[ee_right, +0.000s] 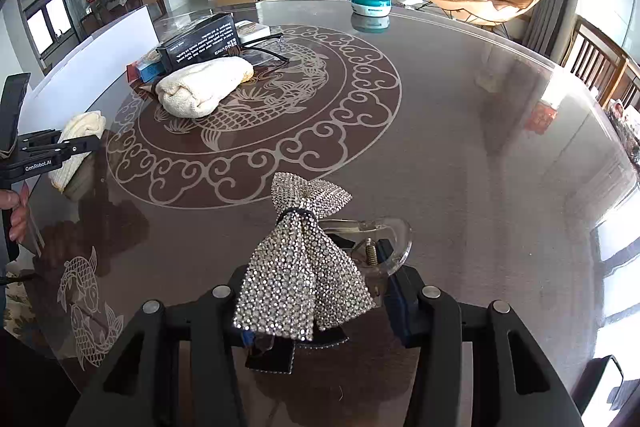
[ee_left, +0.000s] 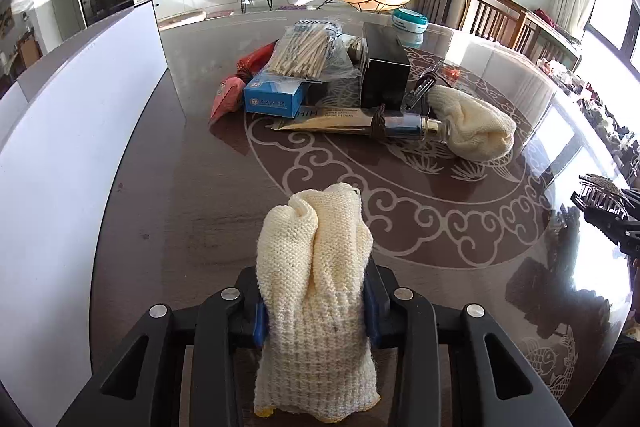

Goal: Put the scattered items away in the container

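At bottom centre, my left gripper (ee_left: 316,311) clamps a cream knitted glove (ee_left: 314,267); my right gripper (ee_right: 320,311) pinches a rhinestone hair clip (ee_right: 300,267). Bare table (ee_right: 460,167) beyond. Far clutter pile (ee_left: 320,75) half hidden; white container wall (ee_left: 60,147) cut off left.

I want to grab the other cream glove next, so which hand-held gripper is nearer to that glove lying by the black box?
Left, probably. The left hand-held gripper, gripping one glove, faces the loose glove across bare table. The right hand-held gripper, holding the rhinestone bow clip, sits further right.
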Available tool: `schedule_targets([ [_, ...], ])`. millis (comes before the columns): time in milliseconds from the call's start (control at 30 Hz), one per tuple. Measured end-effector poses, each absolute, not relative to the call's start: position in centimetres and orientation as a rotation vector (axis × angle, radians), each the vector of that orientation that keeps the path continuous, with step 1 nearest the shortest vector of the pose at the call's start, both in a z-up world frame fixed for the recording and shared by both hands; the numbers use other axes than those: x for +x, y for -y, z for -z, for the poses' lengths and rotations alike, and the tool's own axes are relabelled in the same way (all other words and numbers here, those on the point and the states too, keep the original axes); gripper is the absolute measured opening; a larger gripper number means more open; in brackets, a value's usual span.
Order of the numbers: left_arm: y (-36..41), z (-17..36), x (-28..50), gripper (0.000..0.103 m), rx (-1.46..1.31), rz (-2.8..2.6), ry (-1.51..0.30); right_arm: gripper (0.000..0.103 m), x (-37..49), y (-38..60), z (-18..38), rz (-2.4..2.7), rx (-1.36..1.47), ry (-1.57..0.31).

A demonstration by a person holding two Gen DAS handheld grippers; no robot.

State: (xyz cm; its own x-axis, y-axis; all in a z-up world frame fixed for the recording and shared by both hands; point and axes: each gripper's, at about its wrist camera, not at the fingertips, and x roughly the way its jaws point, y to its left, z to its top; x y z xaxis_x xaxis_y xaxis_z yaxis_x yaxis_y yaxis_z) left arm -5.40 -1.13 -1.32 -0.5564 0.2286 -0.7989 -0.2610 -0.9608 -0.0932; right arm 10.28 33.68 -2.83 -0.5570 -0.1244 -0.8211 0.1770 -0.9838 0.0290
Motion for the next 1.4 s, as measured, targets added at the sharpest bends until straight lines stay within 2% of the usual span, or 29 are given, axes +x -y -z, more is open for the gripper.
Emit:
schedule_targets([
  [267, 2.4, -4.0, -1.7, 0.035, -1.177, -2.556, 0.038, 0.050, 9.0, -29.2, -1.9, 2.528, 1.335, -0.204],
  [400, 7.7, -8.4, 0.1, 0.035, -1.104, -2.657, 0.126, 0.050, 5.7, -21.3, -5.5, 2.384, 1.228, -0.326],
  [533, 15.8, -10.6, 1.4, 0.035, -1.121, -2.799, 0.214, 0.050, 2.0, -11.1, -8.6, 2.205, 1.105, -0.368],
  [633, 21.7, -10.0, 1.5, 0.035, -1.219, -2.912, 0.259, 0.050, -0.6, -2.6, -10.2, 2.074, 1.013, -0.363],
  [733, 26.6, -7.7, 1.3, 0.035, -1.351, -2.939, 0.405, 0.050, -2.1, 5.6, -10.7, 1.971, 0.937, -0.394],
  [900, 29.1, -5.2, 1.0, 0.035, -1.457, -2.946, 0.483, 0.050, -3.6, 15.7, -8.1, 1.862, 0.930, -0.456],
  [967, 29.6, -4.8, 0.7, 0.039, -1.484, -2.963, 0.514, 0.050, -4.3, 18.1, -6.4, 1.852, 0.959, -0.477],
  [1000, 29.8, -4.6, 0.6, 0.046, -1.506, -2.968, 0.527, 0.051, -4.8, 19.0, -5.4, 1.853, 0.992, -0.483],
  [1033, 30.0, -4.4, 0.4, 0.056, -1.527, -2.970, 0.548, 0.061, -5.3, 19.5, -4.5, 1.863, 1.033, -0.492],
  [1067, 30.2, -4.3, 0.4, 0.060, -1.532, -2.971, 0.576, 0.078, -5.8, 19.8, -3.8, 1.883, 1.064, -0.495],
  [1100, 30.3, -4.4, 0.4, 0.069, -1.519, -2.977, 0.594, 0.084, -6.2, 19.8, -3.5, 1.903, 1.074, -0.482],
  [1133, 30.3, -4.6, 0.5, 0.078, -1.500, -2.992, 0.592, 0.088, -6.5, 19.3, -3.6, 1.917, 1.066, -0.460],
  [1167, 30.2, -4.8, 0.5, 0.080, -1.486, -3.010, 0.575, 0.088, -6.5, 18.7, -3.9, 1.929, 1.052, -0.438],
  [1300, 28.7, -6.2, 0.9, 0.081, -1.404, -3.054, 0.491, 0.090, -5.8, 14.4, -6.2, 2.006, 0.971, -0.338],
  [1400, 25.7, -8.3, 1.3, 0.081, -1.276, -3.043, 0.405, 0.096, -4.7, 8.1, -7.5, 2.102, 0.920, -0.235],
])
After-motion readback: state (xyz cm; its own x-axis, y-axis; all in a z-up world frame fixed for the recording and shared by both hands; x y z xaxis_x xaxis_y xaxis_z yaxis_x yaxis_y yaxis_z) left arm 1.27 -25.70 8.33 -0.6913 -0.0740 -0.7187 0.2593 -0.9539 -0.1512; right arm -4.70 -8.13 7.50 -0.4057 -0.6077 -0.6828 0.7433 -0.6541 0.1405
